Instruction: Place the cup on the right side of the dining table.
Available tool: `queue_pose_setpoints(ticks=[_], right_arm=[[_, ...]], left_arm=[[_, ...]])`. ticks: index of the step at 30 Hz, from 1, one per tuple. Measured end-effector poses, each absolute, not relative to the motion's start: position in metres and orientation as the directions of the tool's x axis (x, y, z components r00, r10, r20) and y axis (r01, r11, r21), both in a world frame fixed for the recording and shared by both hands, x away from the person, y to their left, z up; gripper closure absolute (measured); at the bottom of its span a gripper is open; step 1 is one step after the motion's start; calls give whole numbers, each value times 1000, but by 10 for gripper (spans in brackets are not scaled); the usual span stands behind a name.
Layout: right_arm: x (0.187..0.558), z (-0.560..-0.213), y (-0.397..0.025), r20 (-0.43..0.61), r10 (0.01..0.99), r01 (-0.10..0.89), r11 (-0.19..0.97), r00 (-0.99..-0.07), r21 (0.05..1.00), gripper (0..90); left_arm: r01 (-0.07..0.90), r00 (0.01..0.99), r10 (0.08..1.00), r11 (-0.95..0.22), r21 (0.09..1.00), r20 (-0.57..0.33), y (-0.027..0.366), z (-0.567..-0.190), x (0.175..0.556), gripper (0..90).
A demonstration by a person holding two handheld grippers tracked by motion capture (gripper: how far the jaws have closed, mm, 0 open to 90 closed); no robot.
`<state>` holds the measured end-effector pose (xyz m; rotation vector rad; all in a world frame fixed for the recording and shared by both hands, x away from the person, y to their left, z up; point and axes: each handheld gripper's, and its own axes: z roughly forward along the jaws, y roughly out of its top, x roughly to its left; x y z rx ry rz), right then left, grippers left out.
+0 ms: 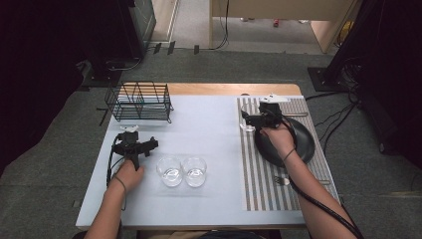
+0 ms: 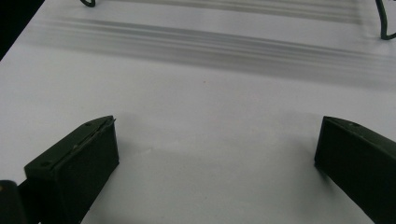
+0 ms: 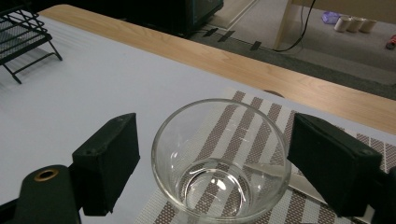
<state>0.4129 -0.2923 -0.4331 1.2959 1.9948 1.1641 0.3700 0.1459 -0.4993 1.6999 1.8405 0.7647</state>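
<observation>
From above, a white counter (image 1: 209, 124) sits in the middle of the room. A black wire rack (image 1: 140, 101) stands at its far left corner. Two clear glass bowls (image 1: 182, 171) sit side by side near the front, touching. On the right lies a striped mat (image 1: 259, 174) with a dark round plate (image 1: 298, 144) on it. The left gripper (image 1: 152, 144) rests low over the counter, held by the left hand (image 1: 128, 175). The right gripper (image 1: 245, 118) reaches over the far left edge of the mat, where a third glass bowl (image 1: 246, 124) stands.

In the left gripper view, the jaws are spread wide over bare white counter (image 2: 205, 121) — nothing between them.

In the right gripper view, the jaws are wide apart, one on each side of a clear glass bowl (image 3: 222, 158) — not touching it. The bowl stands on the mat's (image 3: 261, 116) edge.
</observation>
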Motion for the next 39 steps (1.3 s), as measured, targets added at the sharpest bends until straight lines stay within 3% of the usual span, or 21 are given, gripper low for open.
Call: queue_pose_setpoints(ticks=[39], right_arm=[[395, -427, -257, 25, 821, 434, 277, -571, 857, 166]], left_arm=[[706, -80, 997, 55, 706, 3, 146, -499, 370, 0]])
